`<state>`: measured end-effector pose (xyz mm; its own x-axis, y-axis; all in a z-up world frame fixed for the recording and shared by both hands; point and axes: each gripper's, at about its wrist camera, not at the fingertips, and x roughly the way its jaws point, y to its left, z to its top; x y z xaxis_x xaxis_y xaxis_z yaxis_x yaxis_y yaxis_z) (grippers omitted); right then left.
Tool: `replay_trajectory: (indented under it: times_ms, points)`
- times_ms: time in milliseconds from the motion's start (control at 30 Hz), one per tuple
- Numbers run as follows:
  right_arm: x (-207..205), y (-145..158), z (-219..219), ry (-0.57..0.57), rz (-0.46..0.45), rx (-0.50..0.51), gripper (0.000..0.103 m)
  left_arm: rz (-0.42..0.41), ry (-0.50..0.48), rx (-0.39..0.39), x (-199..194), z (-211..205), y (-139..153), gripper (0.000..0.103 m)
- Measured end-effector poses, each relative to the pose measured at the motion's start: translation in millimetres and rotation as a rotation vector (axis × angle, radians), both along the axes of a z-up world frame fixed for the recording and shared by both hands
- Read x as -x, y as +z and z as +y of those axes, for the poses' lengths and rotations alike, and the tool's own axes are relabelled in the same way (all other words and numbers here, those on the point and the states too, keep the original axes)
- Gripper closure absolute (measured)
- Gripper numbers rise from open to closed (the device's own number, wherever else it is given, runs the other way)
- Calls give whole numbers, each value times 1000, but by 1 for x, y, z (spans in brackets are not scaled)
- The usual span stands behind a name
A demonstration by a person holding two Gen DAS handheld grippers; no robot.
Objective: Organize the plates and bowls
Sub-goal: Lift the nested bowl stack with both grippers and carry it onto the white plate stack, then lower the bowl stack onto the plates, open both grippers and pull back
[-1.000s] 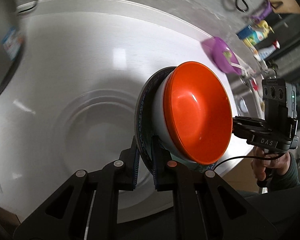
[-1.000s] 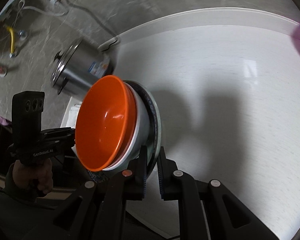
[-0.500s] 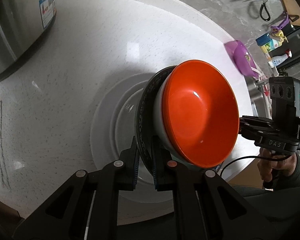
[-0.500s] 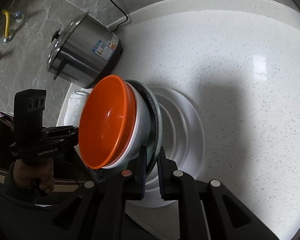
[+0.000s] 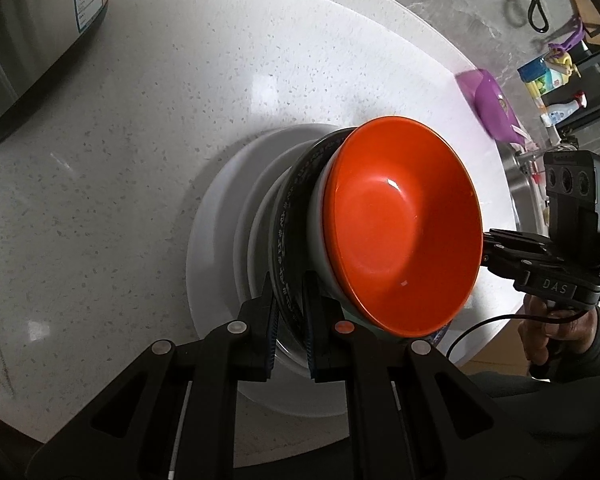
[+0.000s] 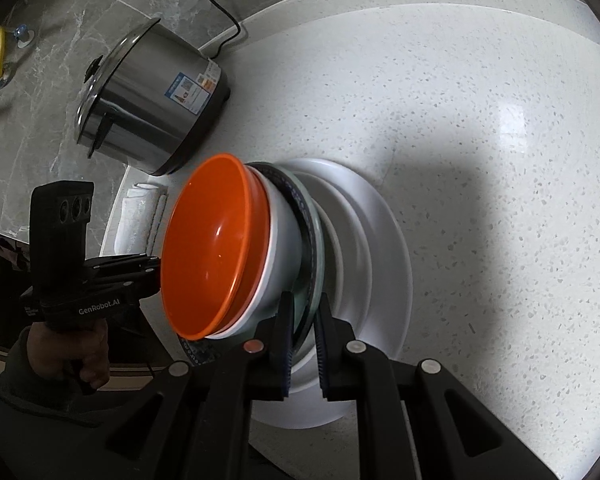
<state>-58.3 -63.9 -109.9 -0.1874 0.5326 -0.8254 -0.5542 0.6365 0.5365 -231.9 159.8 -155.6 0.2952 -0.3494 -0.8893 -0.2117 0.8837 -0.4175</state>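
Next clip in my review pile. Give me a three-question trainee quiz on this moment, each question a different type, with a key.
1. True or false: the left gripper and the right gripper both clamp the rim of the patterned plate.
2. Multiple choice: what sits directly on that plate, under the orange bowl? A) a white bowl B) a purple bowl C) a glass lid
3. Fill in: below the carried stack, on the counter, lie nested white ____.

Key: 1 true; 2 A; 3 plates.
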Motion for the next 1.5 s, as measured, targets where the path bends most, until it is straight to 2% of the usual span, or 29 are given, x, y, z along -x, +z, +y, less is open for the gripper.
replay_trajectory:
  times_ms: [400, 600, 667, 733, 833, 867, 900, 933, 967, 1000, 1067, 1167, 1233, 1400, 1500]
  points:
    - [1, -3, -3, -23, -37, -9, 91, -27, -21, -11, -17, -17, 0, 94]
    - [4, 0, -4, -49, -77, 12, 87, -44, -20, -9, -24, -26, 0, 91]
    - [5, 0, -6, -69, -84, 25, 76, -48, -21, -3, -20, -23, -1, 89]
    - [5, 1, -11, -95, -94, 31, 70, -58, -22, 3, -18, -22, 0, 88]
    - [8, 8, -20, -133, -113, 25, 55, -74, -25, 3, -13, -20, 5, 85]
    - [10, 11, -23, -142, -120, 22, 46, -81, -19, -2, -11, -19, 8, 75]
    - [11, 15, -27, -155, -129, 21, 44, -83, -7, -25, -9, -18, 11, 54]
    - [12, 18, -29, -165, -139, 26, 42, -89, 6, -39, -6, -16, 14, 40]
    - [14, 22, -34, -180, -148, 29, 41, -105, 18, -34, -3, -14, 17, 10]
    - [14, 25, -39, -192, -148, 20, 38, -131, 39, -27, 2, -10, 22, 0]
    - [16, 32, -46, -219, -162, 5, 26, -171, 70, -76, 13, -9, 35, 0]
    - [21, 42, -56, -240, -184, -5, 23, -203, 90, -152, 24, -16, 47, 0]
    - [26, 47, -61, -248, -200, -20, 20, -237, 98, -163, 34, -25, 56, 0]
    - [46, 64, -70, -285, -237, -84, 18, -171, 107, -182, 55, -54, 69, 0]
    - [61, 74, -66, -291, -271, -94, 18, -201, 143, -229, 74, -68, 87, 1]
